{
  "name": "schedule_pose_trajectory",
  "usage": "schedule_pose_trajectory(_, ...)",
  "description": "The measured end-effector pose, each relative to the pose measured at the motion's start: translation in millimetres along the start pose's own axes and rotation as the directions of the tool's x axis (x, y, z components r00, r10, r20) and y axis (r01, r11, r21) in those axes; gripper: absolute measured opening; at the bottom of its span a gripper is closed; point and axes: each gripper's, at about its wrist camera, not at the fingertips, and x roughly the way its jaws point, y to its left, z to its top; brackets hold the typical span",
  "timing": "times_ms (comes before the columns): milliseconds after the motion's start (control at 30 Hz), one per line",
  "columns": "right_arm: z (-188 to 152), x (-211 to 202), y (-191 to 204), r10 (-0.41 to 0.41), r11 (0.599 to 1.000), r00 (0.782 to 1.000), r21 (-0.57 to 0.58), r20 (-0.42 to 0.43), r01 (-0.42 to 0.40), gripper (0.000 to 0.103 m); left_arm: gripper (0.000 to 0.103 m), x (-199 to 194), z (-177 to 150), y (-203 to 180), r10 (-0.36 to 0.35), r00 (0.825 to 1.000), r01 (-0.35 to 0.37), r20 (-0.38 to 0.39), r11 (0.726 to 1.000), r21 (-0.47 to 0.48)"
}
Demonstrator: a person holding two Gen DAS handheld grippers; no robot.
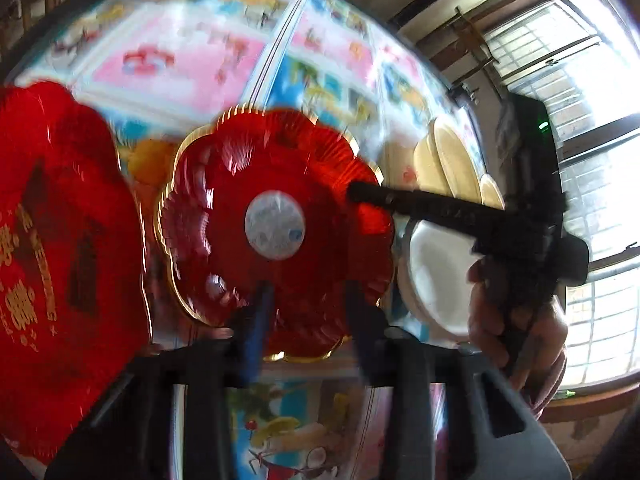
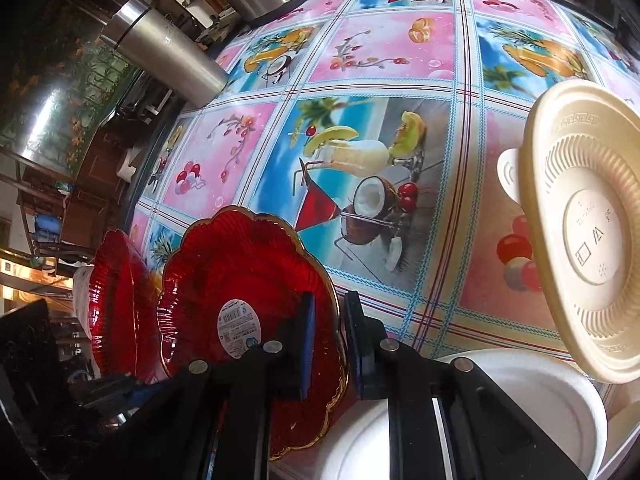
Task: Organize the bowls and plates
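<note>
Your right gripper (image 2: 326,344) has its fingers clamped on the gold rim of the red plate (image 2: 240,292), lifted tilted above the surface (image 2: 400,80); likely light, stiff, slick plastic, while your left gripper (image 1: 308,316) fingers stand apart.

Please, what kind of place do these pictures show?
Probably a home dining room or kitchen: a table under a fruit-print cloth, red plates and a cream bowl on it, steel pots, a barred window.
</note>
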Motion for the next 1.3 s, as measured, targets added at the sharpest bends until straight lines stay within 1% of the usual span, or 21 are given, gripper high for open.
schedule_pose_trajectory(67,0.0,0.0,-0.1,0.002,1.0,1.0,0.001,0.002,-0.002,0.016,0.028,1.9,-8.3,4.0,0.0,1.0,-0.001,-0.025,1.0,-0.029)
schedule_pose_trajectory(167,-0.1,0.3,0.2,0.013,1.0,1.0,-0.004,0.0,-0.013,0.016,0.029,-9.1,-17.8,5.4,0.01,1.0,-0.01,0.011,0.999,-0.045)
schedule_pose_trajectory(200,-0.7,0.0,0.2,0.011,1.0,1.0,-0.005,0.001,-0.011,0.016,0.034,-15.8,-21.8,5.4,0.004,1.0,-0.002,0.027,0.998,-0.06)
schedule_pose_trajectory(233,-0.7,0.1,0.4,0.01,1.0,1.0,-0.005,0.001,-0.01,0.016,0.05,-21.1,-24.7,4.2,-0.002,0.999,0.005,0.035,0.998,-0.069)
schedule_pose_trajectory(300,-1.0,0.0,0.5,0.012,1.0,1.0,-0.005,0.001,-0.012,0.016,0.072,-30.7,-32.4,1.5,-0.006,0.999,0.01,0.039,0.996,-0.088)
schedule_pose_trajectory(367,-0.9,0.3,0.6,0.014,1.0,1.0,-0.006,0.002,-0.014,0.016,0.072,-38.5,-42.2,0.7,-0.023,0.999,0.029,0.048,0.994,-0.11)
schedule_pose_trajectory(433,-0.6,0.3,0.1,0.017,1.0,1.0,-0.003,0.002,-0.017,0.016,0.076,-42.3,-47.6,0.1,-0.007,0.998,0.015,0.061,0.991,-0.132)
schedule_pose_trajectory(567,-1.4,-0.6,-0.6,0.016,1.0,1.0,-0.005,0.006,-0.016,0.016,0.076,-34.2,-37.1,8.8,0.009,0.997,0.008,0.083,0.979,-0.205)
schedule_pose_trajectory(700,-1.1,-1.9,-4.0,0.028,1.0,1.0,0.003,0.006,-0.028,0.016,0.076,-20.0,-26.6,22.6,0.02,0.996,0.005,0.086,0.961,-0.276)
schedule_pose_trajectory(800,-0.7,-1.9,-4.2,0.024,1.0,1.0,0.001,0.005,-0.024,0.016,0.076,-19.8,-21.5,17.4,0.008,0.993,0.023,0.12,0.967,-0.253)
schedule_pose_trajectory(900,-1.5,-0.8,-1.5,0.009,1.0,1.0,-0.008,0.004,-0.009,0.017,0.076,-18.0,-17.3,11.5,0.003,0.991,0.028,0.137,0.974,-0.223)
schedule_pose_trajectory(1000,-1.5,0.3,-0.4,0.0,1.0,1.0,-0.01,0.006,0.0,0.017,0.074,-16.8,-14.8,5.3,0.007,0.986,0.02,0.164,0.986,-0.164)
schedule_pose_trajectory(1033,-1.5,0.2,-0.3,0.001,1.0,1.0,-0.01,0.007,-0.001,0.017,0.065,-15.5,-14.1,4.7,0.003,0.986,0.023,0.166,0.988,-0.155)
schedule_pose_trajectory(1100,-2.0,0.4,0.8,-0.002,1.0,1.0,-0.015,0.008,0.002,0.016,0.052,-9.3,-12.6,5.9,-0.012,0.989,0.035,0.147,0.988,-0.152)
schedule_pose_trajectory(1167,-1.9,1.2,0.9,-0.006,1.0,1.0,-0.015,0.006,0.006,0.013,0.047,-2.1,-12.5,8.4,-0.004,0.992,0.023,0.126,0.988,-0.152)
schedule_pose_trajectory(1200,-1.8,1.0,0.4,0.004,1.0,1.0,-0.011,0.006,-0.004,0.013,0.041,-0.8,-14.5,10.9,-0.011,0.994,0.03,0.113,0.986,-0.165)
schedule_pose_trajectory(1267,-1.7,1.5,0.7,0.005,1.0,1.0,-0.017,0.005,-0.005,0.013,0.04,-7.0,-21.2,12.5,-0.033,0.993,0.054,0.113,0.982,-0.183)
schedule_pose_trajectory(1300,-1.7,1.5,0.4,0.005,1.0,1.0,-0.015,0.005,-0.005,0.013,0.041,-12.6,-24.7,10.1,-0.032,0.992,0.052,0.119,0.984,-0.169)
